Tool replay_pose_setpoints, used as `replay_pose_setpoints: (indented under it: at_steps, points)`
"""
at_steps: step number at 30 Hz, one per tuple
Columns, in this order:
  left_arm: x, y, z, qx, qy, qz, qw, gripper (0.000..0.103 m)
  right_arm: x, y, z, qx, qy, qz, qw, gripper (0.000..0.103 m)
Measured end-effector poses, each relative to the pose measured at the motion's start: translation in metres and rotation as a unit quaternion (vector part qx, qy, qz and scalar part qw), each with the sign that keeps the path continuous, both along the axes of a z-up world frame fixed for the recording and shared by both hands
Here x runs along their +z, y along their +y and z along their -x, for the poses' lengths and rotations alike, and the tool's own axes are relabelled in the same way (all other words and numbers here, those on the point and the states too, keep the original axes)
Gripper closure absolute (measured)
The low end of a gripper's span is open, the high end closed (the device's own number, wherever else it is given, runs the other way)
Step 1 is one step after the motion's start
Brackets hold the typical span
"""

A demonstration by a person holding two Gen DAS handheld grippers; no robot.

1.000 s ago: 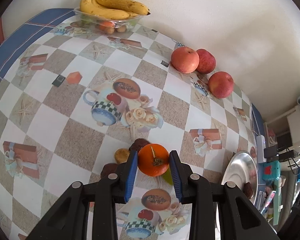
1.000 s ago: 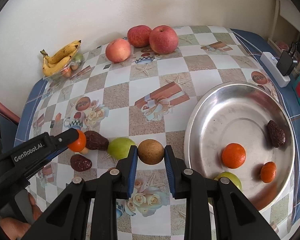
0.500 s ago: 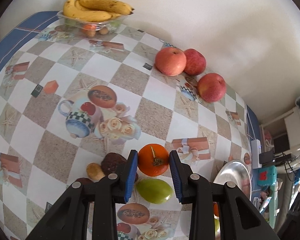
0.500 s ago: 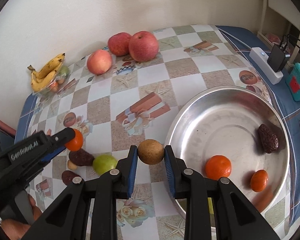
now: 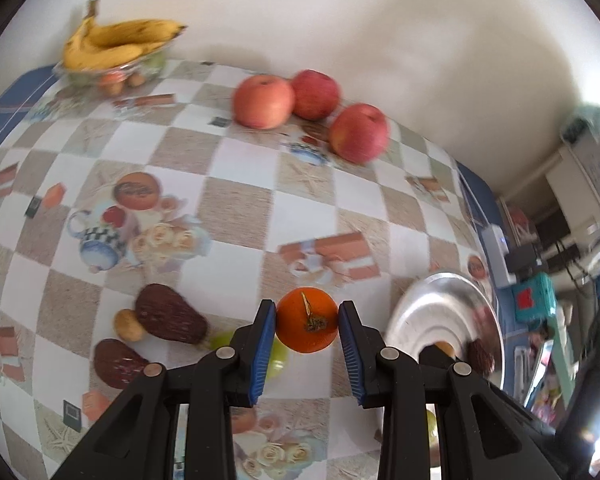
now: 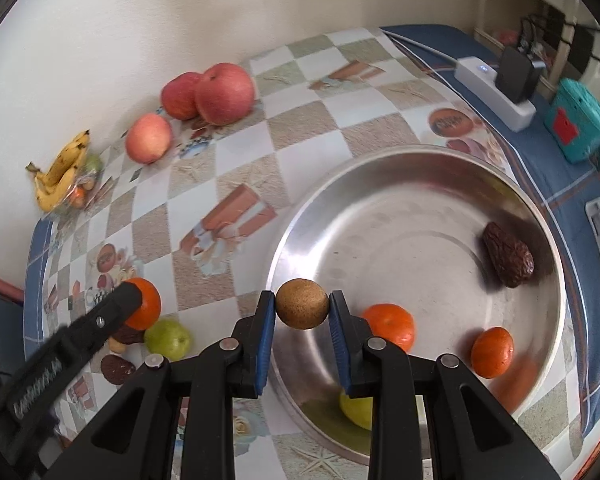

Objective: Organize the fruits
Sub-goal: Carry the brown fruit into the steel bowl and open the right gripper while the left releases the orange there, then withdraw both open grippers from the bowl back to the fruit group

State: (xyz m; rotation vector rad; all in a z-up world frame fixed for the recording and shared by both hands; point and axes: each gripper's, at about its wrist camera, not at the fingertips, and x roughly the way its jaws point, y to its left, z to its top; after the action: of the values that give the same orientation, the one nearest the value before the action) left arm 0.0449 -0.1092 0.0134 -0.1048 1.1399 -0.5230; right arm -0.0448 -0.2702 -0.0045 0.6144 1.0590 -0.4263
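My left gripper [image 5: 307, 326] is shut on an orange tangerine [image 5: 307, 325] held above the checked tablecloth, left of the steel bowl [image 5: 440, 304]. My right gripper [image 6: 302, 309] is shut on a small brown round fruit [image 6: 302, 309] over the left rim of the steel bowl [image 6: 400, 184]. Inside the bowl lie two tangerines [image 6: 390, 326], a dark date [image 6: 508, 260] and a green fruit [image 6: 358, 412]. In the right wrist view the left gripper [image 6: 134, 306] with its tangerine [image 6: 146, 308] hangs at the left, above a green fruit [image 6: 168, 338].
Three red apples [image 5: 312, 110] sit by the wall, and bananas [image 5: 116, 42] on a clear tray at the back left. Dark dates [image 5: 170, 314] and a small tan fruit [image 5: 128, 324] lie on the cloth. A power strip [image 6: 496, 90] and teal box [image 6: 578, 120] stand at the right.
Both grippers have moved right toward the bowl with their fruit. The right gripper now hangs over the bowl's left rim; the left one has left the dates behind.
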Motion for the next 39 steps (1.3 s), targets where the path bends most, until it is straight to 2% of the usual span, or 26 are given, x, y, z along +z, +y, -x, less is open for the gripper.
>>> replay_pose_setpoints:
  at_steps: [4, 8, 10, 19, 26, 33, 39]
  points:
    - [0.001, -0.025, 0.017, -0.055, -0.015, -0.008, 0.9983, 0.069, -0.001, -0.014, 0.009, -0.026, 0.001, 0.001, 1.000, 0.075]
    - [0.002, -0.048, 0.037, -0.111, -0.034, -0.018, 0.9930, 0.069, -0.001, -0.026, 0.019, -0.053, 0.003, 0.004, 0.999, 0.074]
    - [0.001, -0.056, 0.043, -0.127, -0.041, -0.027, 0.9907, 0.069, 0.001, -0.032, 0.024, -0.066, 0.003, 0.007, 0.998, 0.074]
    - [-0.001, -0.070, 0.056, -0.170, -0.037, -0.017, 0.9846, 0.068, 0.006, -0.037, 0.029, -0.079, -0.005, 0.010, 0.997, 0.074]
    - [-0.007, -0.070, 0.056, -0.173, -0.026, -0.026, 0.9842, 0.067, 0.007, -0.038, 0.030, -0.085, -0.003, 0.011, 0.996, 0.068]
    - [-0.007, -0.068, 0.054, -0.169, -0.024, -0.026, 0.9850, 0.067, 0.007, -0.037, 0.030, -0.083, -0.003, 0.012, 0.996, 0.068]
    - [-0.011, -0.061, 0.046, -0.147, -0.015, -0.034, 0.9885, 0.067, 0.006, -0.035, 0.029, -0.079, -0.001, 0.014, 0.997, 0.068]
